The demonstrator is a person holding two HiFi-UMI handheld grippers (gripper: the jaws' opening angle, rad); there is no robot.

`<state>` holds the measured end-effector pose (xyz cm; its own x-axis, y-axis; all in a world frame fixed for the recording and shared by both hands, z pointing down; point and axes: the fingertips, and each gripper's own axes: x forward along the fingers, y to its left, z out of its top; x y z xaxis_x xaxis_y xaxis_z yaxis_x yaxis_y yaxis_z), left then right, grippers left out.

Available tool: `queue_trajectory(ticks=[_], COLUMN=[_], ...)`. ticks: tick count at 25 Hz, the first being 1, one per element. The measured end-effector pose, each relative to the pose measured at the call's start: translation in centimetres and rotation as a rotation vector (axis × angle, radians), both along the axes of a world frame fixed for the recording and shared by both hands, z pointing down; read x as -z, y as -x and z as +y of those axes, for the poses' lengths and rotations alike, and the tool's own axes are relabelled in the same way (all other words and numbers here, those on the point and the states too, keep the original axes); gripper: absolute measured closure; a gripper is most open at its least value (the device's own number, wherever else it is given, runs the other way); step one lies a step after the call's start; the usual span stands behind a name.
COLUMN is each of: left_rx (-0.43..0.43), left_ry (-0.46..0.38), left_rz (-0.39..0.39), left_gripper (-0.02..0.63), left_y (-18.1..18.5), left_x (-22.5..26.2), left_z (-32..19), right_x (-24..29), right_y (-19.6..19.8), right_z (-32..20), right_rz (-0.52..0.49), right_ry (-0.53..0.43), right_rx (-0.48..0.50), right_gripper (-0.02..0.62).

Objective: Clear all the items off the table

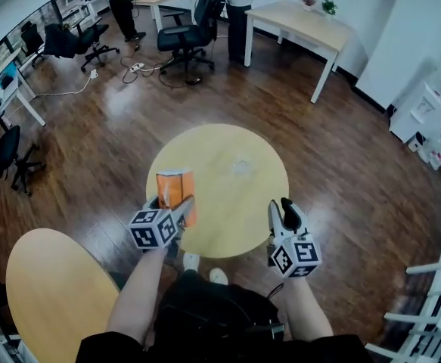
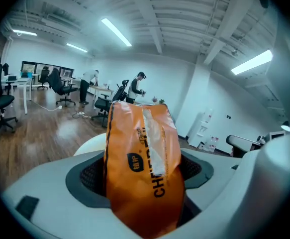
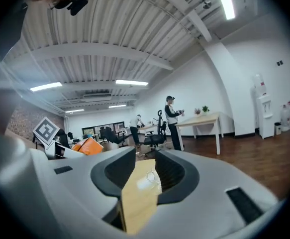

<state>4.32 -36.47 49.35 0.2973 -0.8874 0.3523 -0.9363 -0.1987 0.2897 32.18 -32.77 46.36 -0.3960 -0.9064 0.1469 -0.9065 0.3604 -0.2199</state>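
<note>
**A:** Pls tell, where is the task's thing now?

**B:** The orange soft plastic packet w/ black print [image 1: 175, 185] is in the left gripper [image 1: 172, 206]. Both pads press on its sides, so the jaws are clamped on it, rather wide. The packet stands approx. upright. In the head view it is seen over the near-left edge of the round light-wood table [image 1: 224, 138]. I cannot tell if it touches the top.

**A:** And the right gripper?

**B:** The right gripper [image 1: 284, 212] is at the near-right edge of the same table. Its jaws stand apart and grip nothing. In the gap btw. them, the right gripper view shows only the table top and a small clear thing [image 3: 148, 179].

**A:** What is this thing?

**B:** Too small to say, maybe crumpled transparent film. It lies near the middle of the table, farther out than both grippers and apart from them.

**A:** Other things around?

**B:** A second round wooden table [image 1: 54, 286] at near left, on the dark wood floor [image 1: 99, 134]. Far away are a long rectangular light table [image 1: 299, 23], a black office chair [image 1: 187, 32] and persons standing by desks.
</note>
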Motion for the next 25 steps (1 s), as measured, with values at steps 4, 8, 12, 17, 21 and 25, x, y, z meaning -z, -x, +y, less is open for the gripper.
queue_trajectory(ticks=[4,8,12,17,21,25], left_rx=[-0.045,-0.094,-0.126,-0.105,-0.088,-0.096], left_ry=[0.095,0.198,0.284,0.396,0.46,0.505], left_rz=[-0.026,-0.072,-0.109,-0.119,-0.142,-0.143], left_gripper=[0.215,0.215,0.214,0.212,0.21,0.209], left_y=[-1.0,-1.8,-2.2,-2.2,-2.2,-2.4], left_x=[-3.6,-7.1,-10.7,-14.6,-17.1,-18.7], left_z=[-1.7,-3.6,-5.6,-7.8,-9.0,-9.9], right_x=[-1.9,-3.1,-4.7,-7.8,-10.9,-12.5], right_y=[-0.3,0.1,1.1,1.2,1.4,2.5], right_z=[-0.1,-0.9,-1.3,-1.8,-1.2,-1.2], right_rz=[0.024,0.037,0.091,0.095,0.073,0.079], right_ry=[0.057,0.123,0.172,0.253,0.329,0.371], right_rx=[-0.013,-0.02,0.003,-0.012,-0.038,-0.022], right_gripper=[0.466,0.466,0.466,0.466,0.466,0.466])
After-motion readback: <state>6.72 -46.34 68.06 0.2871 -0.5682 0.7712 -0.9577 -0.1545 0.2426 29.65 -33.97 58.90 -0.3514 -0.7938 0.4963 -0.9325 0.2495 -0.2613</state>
